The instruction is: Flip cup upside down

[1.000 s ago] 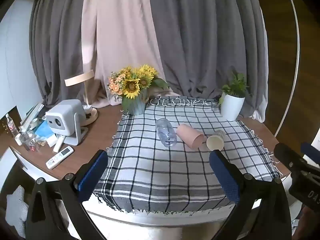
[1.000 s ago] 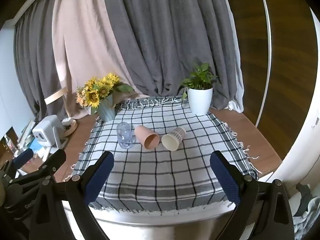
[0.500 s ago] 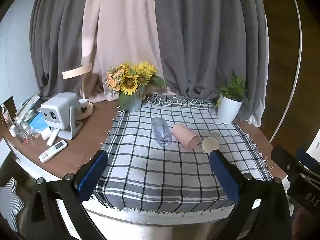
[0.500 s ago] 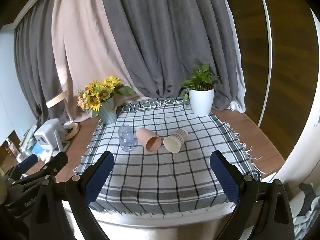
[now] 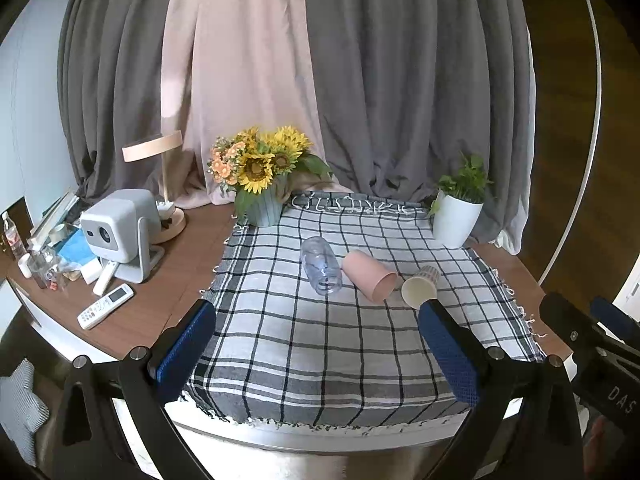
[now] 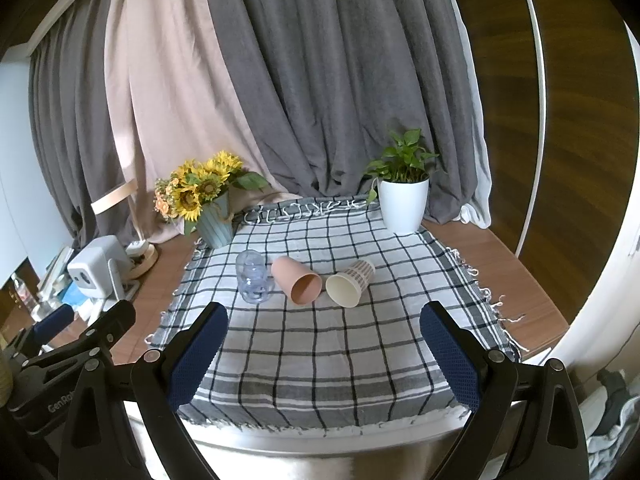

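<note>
Three cups lie on their sides in a row on the checked cloth: a clear plastic cup at the left, a pink cup in the middle and a patterned paper cup at the right. In the right wrist view they are the clear cup, the pink cup and the paper cup, mouths toward me. My left gripper is open and empty, short of the cups. My right gripper is open and empty, also short of them.
A sunflower vase stands at the cloth's back left, a white plant pot at the back right. A projector, a lamp, a remote and small clutter sit on the wooden table at the left. Curtains hang behind.
Both grippers have drifted slightly, so the table and cups shift a little in view. The cups have not moved and both grippers stay open.
</note>
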